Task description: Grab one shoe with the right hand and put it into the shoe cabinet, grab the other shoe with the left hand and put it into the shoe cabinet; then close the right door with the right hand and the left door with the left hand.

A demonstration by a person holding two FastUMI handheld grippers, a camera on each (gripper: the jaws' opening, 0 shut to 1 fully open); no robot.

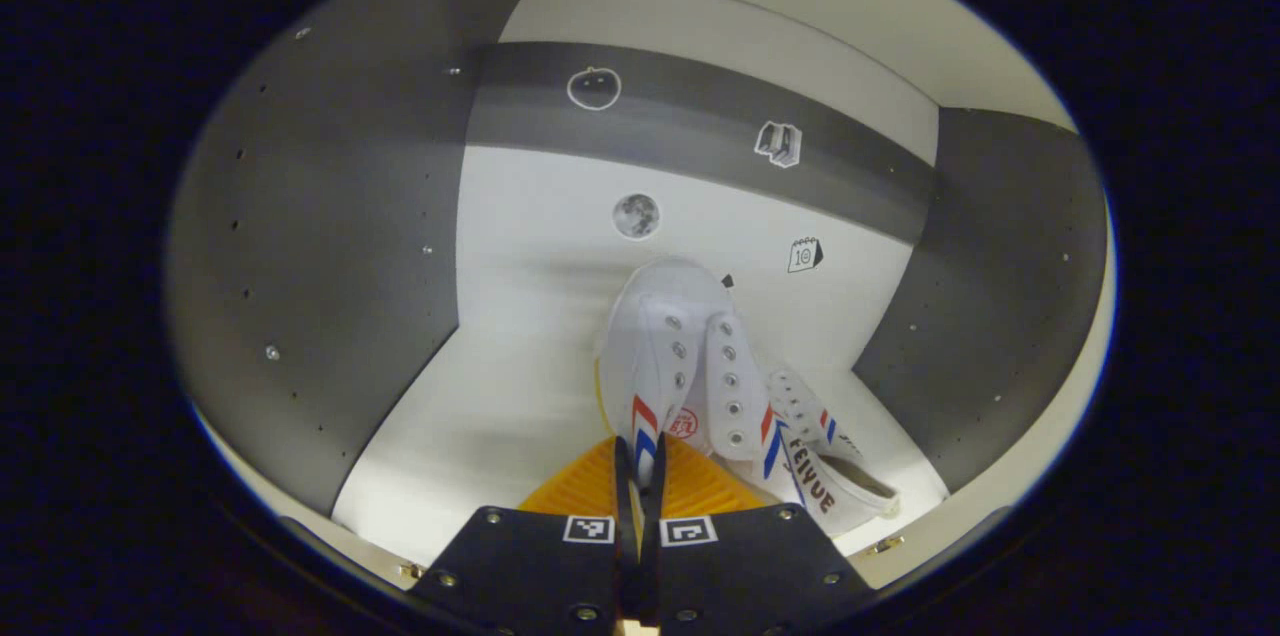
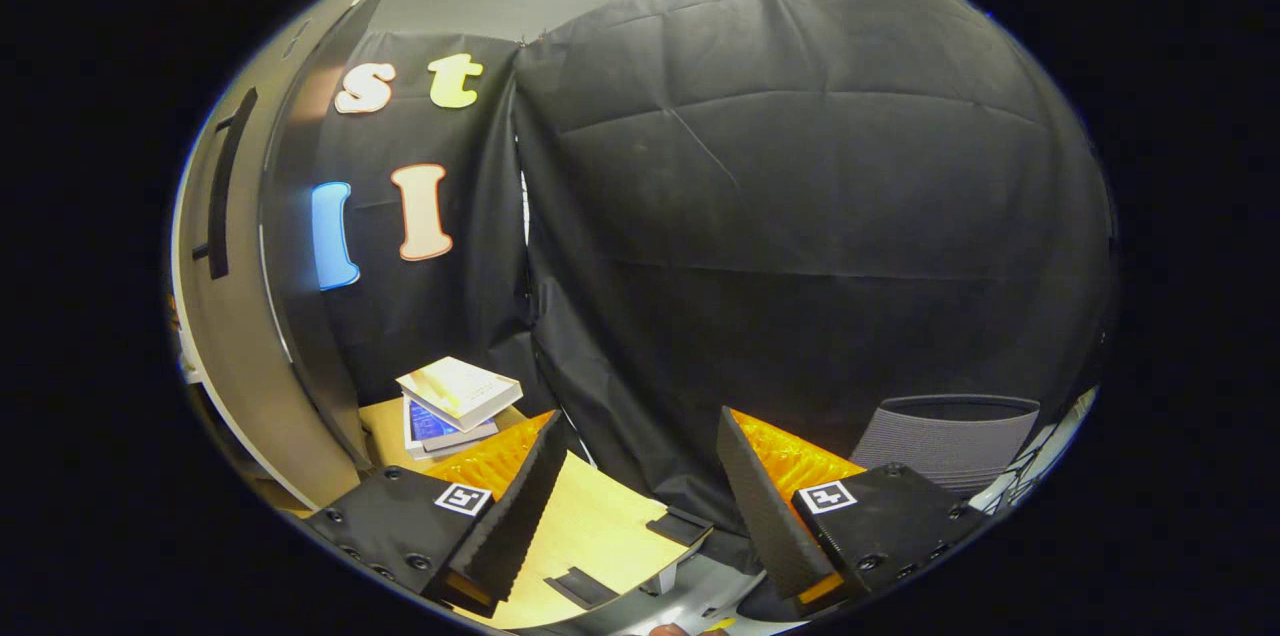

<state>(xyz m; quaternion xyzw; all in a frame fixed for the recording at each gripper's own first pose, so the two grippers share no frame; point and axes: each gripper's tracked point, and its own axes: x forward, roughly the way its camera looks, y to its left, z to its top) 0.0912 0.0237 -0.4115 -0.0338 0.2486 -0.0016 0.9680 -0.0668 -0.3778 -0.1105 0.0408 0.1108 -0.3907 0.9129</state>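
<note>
In the left gripper view, my left gripper [image 1: 640, 486] reaches into the shoe cabinet [image 1: 330, 246] and is shut on the rim of a white high-top shoe [image 1: 665, 346] with red and blue stripes. The shoe's toe points at the white back wall. The other white shoe [image 1: 825, 471] lies on its side on the cabinet floor, just right of the held one and touching it. In the right gripper view, my right gripper [image 2: 640, 506] is open with nothing between its fingers, facing the black booth wall. A tall grey cabinet door [image 2: 235, 316] with a dark handle stands open at its left.
Grey side walls close in left and right of the shoes, with stickers on the back wall [image 1: 540, 256]. By the right gripper, stacked books [image 2: 455, 396] lie on a wooden table [image 2: 590, 526], and a grey chair back [image 2: 950, 436] stands low on the right.
</note>
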